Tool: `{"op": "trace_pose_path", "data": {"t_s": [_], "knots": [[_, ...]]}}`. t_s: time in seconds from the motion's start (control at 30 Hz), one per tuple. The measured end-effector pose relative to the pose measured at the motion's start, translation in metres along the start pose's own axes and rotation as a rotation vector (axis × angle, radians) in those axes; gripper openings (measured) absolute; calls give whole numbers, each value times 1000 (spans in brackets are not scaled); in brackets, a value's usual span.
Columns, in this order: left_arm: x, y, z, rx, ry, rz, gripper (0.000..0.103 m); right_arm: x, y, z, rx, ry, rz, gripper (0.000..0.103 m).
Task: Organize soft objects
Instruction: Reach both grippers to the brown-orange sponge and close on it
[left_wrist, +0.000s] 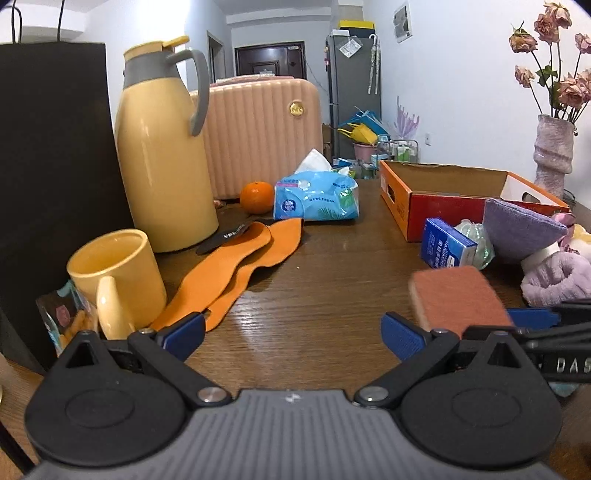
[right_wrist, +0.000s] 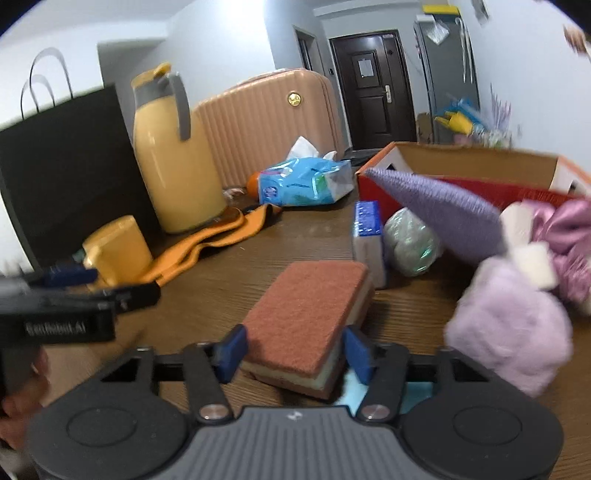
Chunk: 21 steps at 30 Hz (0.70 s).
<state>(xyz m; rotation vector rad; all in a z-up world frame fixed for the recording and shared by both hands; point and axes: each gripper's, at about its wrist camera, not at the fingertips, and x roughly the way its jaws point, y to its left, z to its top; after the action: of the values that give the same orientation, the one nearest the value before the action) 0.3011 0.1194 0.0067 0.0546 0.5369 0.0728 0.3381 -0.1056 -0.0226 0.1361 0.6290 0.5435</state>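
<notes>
A sponge (right_wrist: 306, 314) with a reddish-brown scouring top and pale layers lies between the blue pads of my right gripper (right_wrist: 294, 352), which is shut on its near end. In the left wrist view the same sponge (left_wrist: 458, 299) shows low on the right. My left gripper (left_wrist: 293, 334) stands open over bare wood with nothing between its fingers. To the right are a purple cushion (left_wrist: 521, 232), a fluffy lilac piece (left_wrist: 557, 280), a pink satin scrunchie (right_wrist: 565, 229) and a greenish mesh ball (left_wrist: 476, 240). Behind them sits an open orange cardboard box (left_wrist: 399, 199).
On the wooden table: a small blue carton (left_wrist: 443, 243), a blue tissue pack (left_wrist: 317, 199), an orange fruit (left_wrist: 257, 196), orange cloth strips (left_wrist: 236, 266), a yellow mug (left_wrist: 118, 273), a yellow thermos (left_wrist: 162, 155), a black bag (left_wrist: 55, 184), a pink suitcase (left_wrist: 258, 136) and a vase (left_wrist: 552, 155).
</notes>
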Motion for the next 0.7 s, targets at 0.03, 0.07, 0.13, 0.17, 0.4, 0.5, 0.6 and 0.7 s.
{"op": "trace_pose_path", "data": {"t_s": [0.03, 0.07, 0.13, 0.17, 0.4, 0.5, 0.6, 0.7], "knots": [[0, 0, -1, -2, 3, -7, 103, 0, -2, -1, 28, -2, 41, 36], [0, 0, -1, -5, 5, -20, 103, 1, -2, 0, 38, 11, 67, 36], [-2, 0, -2, -7, 3, -62, 103, 1, 3, 0, 10, 21, 101, 30], [-3, -1, -2, -6, 4, -79, 103, -1, 7, -1, -3, 22, 112, 29], [-12, -6, -1, -40, 11, -199, 103, -48, 4, -21, 16, 110, 194, 5], [-9, -17, 0, -62, 54, -286, 103, -71, -6, -31, 64, 129, 205, 4], [-9, -31, -5, -49, 79, -316, 103, -89, -14, -35, 60, 103, 162, 10], [-10, -35, -11, -92, 121, -310, 103, -105, -23, -31, 44, 36, 89, 12]]}}
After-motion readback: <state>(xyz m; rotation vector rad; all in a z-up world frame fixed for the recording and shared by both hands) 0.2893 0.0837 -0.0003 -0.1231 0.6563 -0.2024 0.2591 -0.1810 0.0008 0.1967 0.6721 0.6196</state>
